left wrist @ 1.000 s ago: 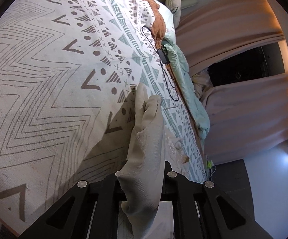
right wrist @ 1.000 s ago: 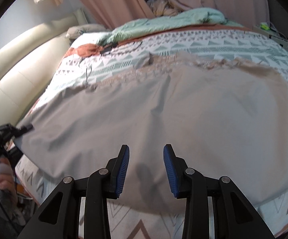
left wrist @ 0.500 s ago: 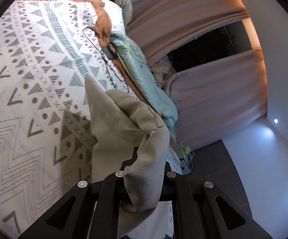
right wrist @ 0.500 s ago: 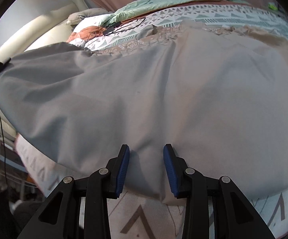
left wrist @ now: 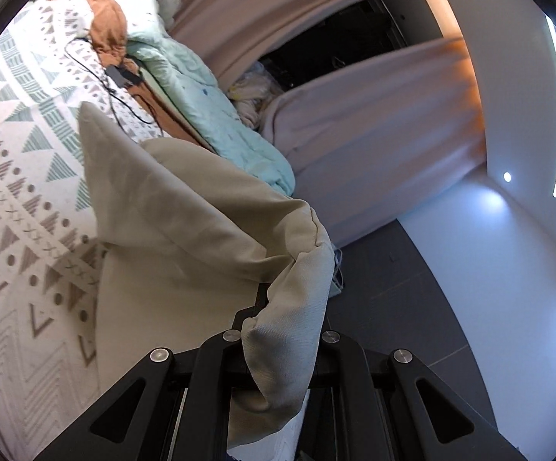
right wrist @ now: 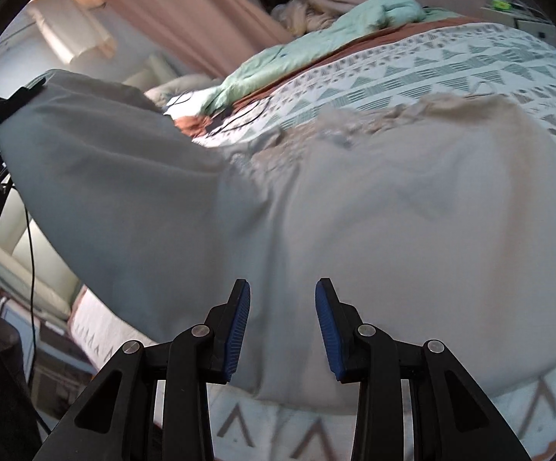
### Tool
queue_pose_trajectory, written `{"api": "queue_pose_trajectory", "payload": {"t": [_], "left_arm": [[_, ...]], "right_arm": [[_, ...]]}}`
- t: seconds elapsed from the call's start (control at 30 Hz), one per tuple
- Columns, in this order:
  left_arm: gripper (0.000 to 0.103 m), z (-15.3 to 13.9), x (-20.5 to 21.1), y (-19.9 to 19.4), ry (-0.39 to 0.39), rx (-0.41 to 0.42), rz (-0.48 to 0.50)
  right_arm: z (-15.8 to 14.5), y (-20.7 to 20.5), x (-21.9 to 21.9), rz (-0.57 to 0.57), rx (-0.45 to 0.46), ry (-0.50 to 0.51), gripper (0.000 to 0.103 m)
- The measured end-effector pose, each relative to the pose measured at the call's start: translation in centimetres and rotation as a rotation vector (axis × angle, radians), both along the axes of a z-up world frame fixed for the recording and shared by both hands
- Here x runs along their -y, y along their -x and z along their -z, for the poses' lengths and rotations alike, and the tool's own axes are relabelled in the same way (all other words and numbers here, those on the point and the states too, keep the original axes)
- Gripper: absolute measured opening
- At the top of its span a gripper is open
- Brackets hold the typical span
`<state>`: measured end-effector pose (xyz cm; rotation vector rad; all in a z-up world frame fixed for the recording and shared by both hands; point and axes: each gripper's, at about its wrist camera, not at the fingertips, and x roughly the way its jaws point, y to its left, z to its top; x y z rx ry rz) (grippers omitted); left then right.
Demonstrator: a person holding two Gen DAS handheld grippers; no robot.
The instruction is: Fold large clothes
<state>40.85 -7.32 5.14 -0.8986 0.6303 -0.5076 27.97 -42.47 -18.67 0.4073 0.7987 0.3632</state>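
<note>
My left gripper point(left wrist: 278, 307) had its jaws clamped on a bunched corner of the beige woven cloth point(right wrist: 354, 211), raised off the patterned bed point(right wrist: 470, 61). My right gripper point(right wrist: 282, 322) hung above the cloth's smooth spread, ribbed blue pads point(right wrist: 239, 326) parted, gripping nothing.

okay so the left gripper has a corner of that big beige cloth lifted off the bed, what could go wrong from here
1. The left gripper pinches only a bunched corner of the beige cloth; the hanging weight could pull it free.
2. The right gripper is open above the cloth, holding nothing, so the fold may drag skewed.
3. A black cable lies on the patterned bedspread near the cloth's far edge; the cloth could land on it or snag it.
</note>
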Motion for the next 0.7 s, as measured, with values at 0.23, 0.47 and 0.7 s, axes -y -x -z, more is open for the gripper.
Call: {"api": "queue_pose_trajectory", "payload": {"t": [0.23,0.47,0.7], "left_arm": [[0.009,0.5,6.1,-1.8,-0.005,-0.023,0.082],[0.010,2.5,12.6,-3.4,-0.025,-0.078,0.189],[0.009,6.3,19.1,-4.2,-0.045,-0.165,0.286]], "right_arm": [[-1.6,0.6,6.2,0.152,0.043,-0.029,0.036],[-0.3,1.0,12.0,0.331,-0.037,-0.102,0.037],[1.0,2.0,16.8,0.481,-0.094,-0.210,0.037]]}}
